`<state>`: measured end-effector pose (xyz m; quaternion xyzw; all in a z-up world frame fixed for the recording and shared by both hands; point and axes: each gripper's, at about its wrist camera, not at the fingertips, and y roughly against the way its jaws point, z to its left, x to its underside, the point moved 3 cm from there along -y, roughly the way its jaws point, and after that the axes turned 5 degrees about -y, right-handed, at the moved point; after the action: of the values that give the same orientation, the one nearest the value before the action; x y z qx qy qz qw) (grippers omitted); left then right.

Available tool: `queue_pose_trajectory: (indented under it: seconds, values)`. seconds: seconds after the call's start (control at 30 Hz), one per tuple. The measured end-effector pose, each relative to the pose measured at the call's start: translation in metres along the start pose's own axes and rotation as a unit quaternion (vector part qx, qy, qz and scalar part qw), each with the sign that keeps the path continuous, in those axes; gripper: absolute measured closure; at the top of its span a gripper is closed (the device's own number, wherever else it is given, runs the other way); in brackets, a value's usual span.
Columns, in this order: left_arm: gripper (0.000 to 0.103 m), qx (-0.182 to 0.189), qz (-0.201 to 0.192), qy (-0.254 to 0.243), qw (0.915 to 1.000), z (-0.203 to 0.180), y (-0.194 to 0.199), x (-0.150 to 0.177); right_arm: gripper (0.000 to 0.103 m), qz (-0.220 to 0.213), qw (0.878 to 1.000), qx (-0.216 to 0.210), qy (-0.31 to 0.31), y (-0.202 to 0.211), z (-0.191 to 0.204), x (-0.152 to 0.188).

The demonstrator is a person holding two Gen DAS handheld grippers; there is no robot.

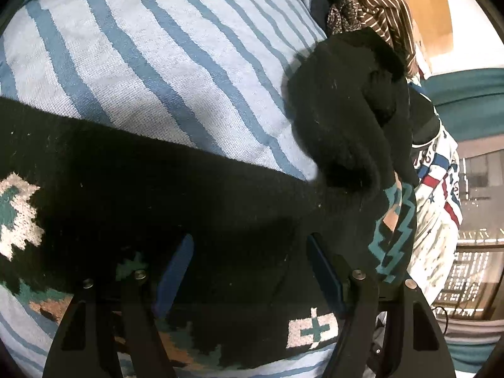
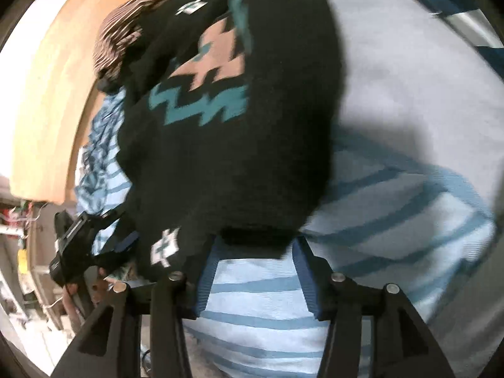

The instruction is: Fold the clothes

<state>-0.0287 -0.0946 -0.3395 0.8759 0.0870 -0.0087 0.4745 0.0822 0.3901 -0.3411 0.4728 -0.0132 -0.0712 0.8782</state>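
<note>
The left gripper (image 1: 250,271) stands released, its blue pads (image 1: 174,271) spread wide over the black sweater (image 1: 176,189), which lies across the lower part of the left view, flat on a blue striped cloth (image 1: 141,63). The sweater bears knitted marks: a white and teal shape at the left, a white block with a teal cross near the right pad, and a teal zigzag band with peach on a raised fold at the right. Above that fold a bunched black part of the sweater stands up from the cloth. Further out, only the left view shows a white garment (image 1: 438,195) with red and blue bands and stars; its lettering is too bent and small to read. A brown striped garment (image 1: 387,3) lies at the top right, against a tan desk (image 1: 438,6) edge. The right gripper (image 2: 255,252) is also released, pads apart, with the sweater's edge just between the tips; whether they touch it cannot be told. The right view, blurred, shows the sweater's large peach and teal pattern hanging above, the striped cloth beneath and the brown striped garment at the top left. Only this view shows the left gripper's body at the lower left, with part of a hand (image 2: 71,296) below it.
</note>
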Motion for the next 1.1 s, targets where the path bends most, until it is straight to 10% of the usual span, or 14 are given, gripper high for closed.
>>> queue_pose_trajectory:
  seconds: [0.13,0.27,0.4,0.57,0.8,1.1]
  values:
    - [0.028,-0.006,-0.002,-0.002,1.0,-0.001,-0.001,-0.003,0.05,0.026,1.0,0.009,0.011,-0.03,0.008,-0.001]
    - [0.028,-0.01,-0.006,-0.014,0.9998,-0.009,-0.007,0.005,0.101,-0.009,0.999,-0.037,-0.017,-0.026,0.002,-0.01]
    - [0.028,-0.004,-0.012,-0.009,0.9999,-0.008,-0.006,0.004,0.102,-0.052,0.998,-0.036,0.008,0.028,0.013,0.001]
    - [0.028,-0.017,-0.022,0.022,0.9994,-0.009,-0.004,0.004,0.102,-0.004,0.994,0.088,-0.062,0.034,-0.055,0.017]
    - [0.028,-0.046,-0.017,-0.015,0.9987,-0.018,-0.009,0.002,0.09,-0.023,0.999,0.001,0.024,0.03,0.016,0.0]
    - [0.028,-0.028,-0.014,-0.005,0.9995,-0.016,-0.011,-0.006,0.09,0.035,0.999,0.037,0.003,-0.043,0.011,-0.019]
